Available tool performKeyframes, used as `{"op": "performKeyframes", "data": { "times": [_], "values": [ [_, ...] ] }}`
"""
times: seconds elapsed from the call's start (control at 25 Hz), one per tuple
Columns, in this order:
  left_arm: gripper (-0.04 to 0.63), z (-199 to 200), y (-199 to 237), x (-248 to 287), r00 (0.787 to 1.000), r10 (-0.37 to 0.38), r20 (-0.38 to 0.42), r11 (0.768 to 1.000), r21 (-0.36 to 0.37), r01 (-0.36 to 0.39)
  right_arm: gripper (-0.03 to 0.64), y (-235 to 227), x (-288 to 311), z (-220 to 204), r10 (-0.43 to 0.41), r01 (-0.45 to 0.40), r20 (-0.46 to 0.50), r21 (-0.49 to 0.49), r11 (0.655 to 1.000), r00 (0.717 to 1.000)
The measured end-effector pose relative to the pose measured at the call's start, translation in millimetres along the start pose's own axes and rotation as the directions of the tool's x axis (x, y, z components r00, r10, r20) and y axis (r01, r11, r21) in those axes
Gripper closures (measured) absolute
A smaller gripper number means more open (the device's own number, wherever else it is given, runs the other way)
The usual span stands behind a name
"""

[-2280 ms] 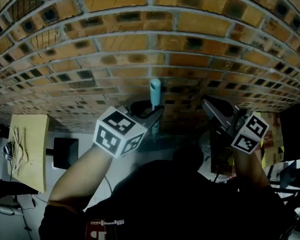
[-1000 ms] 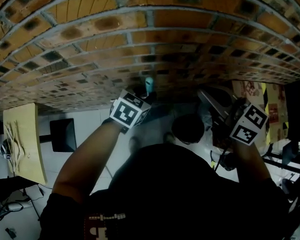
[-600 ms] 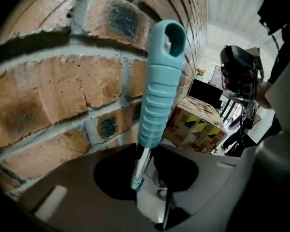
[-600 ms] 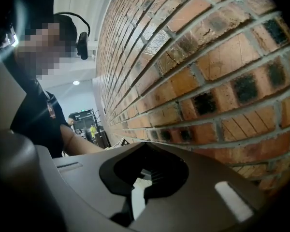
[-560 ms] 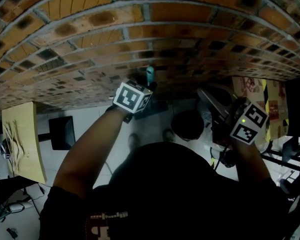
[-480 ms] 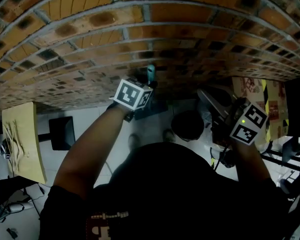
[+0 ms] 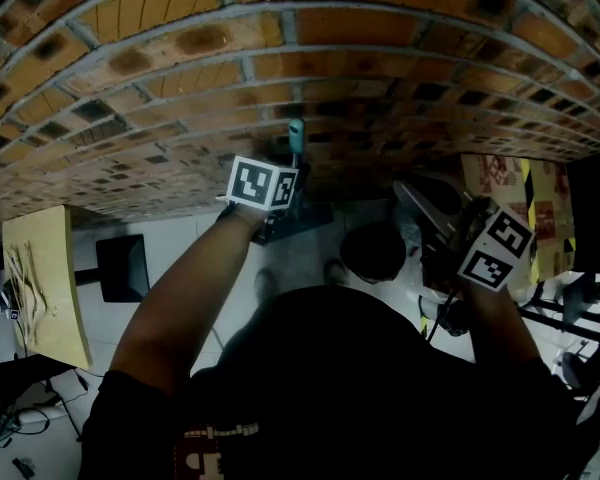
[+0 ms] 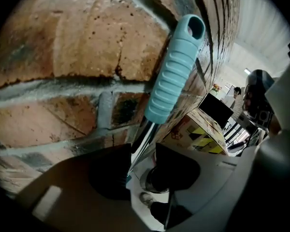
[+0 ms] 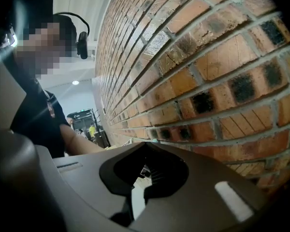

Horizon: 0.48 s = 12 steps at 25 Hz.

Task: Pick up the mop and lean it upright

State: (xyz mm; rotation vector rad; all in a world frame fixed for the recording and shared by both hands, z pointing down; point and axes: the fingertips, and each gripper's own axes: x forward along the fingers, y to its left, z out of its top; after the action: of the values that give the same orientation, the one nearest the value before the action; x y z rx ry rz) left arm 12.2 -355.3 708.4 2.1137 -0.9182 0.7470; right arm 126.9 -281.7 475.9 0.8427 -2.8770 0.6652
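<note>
The left gripper point(image 8: 143, 148) has just been spreading its jaws, now loose around the shaft of the mop point(image 8: 174, 71), whose teal grip leans on the brick wall point(image 8: 58, 57) just ahead. The right gripper point(image 9: 141, 169) is pressed together, empty.

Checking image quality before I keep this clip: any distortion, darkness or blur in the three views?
Head view: fisheye bows the brick wall into arcs; the lower half is dark. Left gripper view: teal mop grip sharp, corners vignetted black. Right gripper view: wall crisp and evenly lit, corners dark.
</note>
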Motion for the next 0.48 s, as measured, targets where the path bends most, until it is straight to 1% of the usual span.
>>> {"op": "performKeyframes", "data": {
  "times": [0.12, 0.28, 0.4, 0.48],
  "values": [
    [0.454, -1, -1, -1, 1.0, -0.001, 0.013, 1.0, -0.018, 0.001, 0.603, 0, 0, -1, 0.002, -0.002, -0.003, 0.001, 1.0, 1.0],
    [0.451, -4, 3, -11, 0.999, 0.011, 0.053, 0.999, -0.043, -0.009, 0.603, 2, 2, -2, 0.005, -0.005, -0.008, -0.004, 1.0, 1.0],
    [0.451, -6, 11, -26, 0.995, 0.022, 0.098, 0.997, -0.071, -0.015, 0.603, 3, 4, -1, 0.006, -0.006, -0.009, -0.01, 1.0, 1.0],
    [0.451, -7, 15, -42, 0.989, 0.029, 0.144, 0.996, -0.085, -0.016, 0.603, 3, 6, 0, 0.007, -0.007, -0.009, -0.015, 1.0, 1.0]
  ]
}}
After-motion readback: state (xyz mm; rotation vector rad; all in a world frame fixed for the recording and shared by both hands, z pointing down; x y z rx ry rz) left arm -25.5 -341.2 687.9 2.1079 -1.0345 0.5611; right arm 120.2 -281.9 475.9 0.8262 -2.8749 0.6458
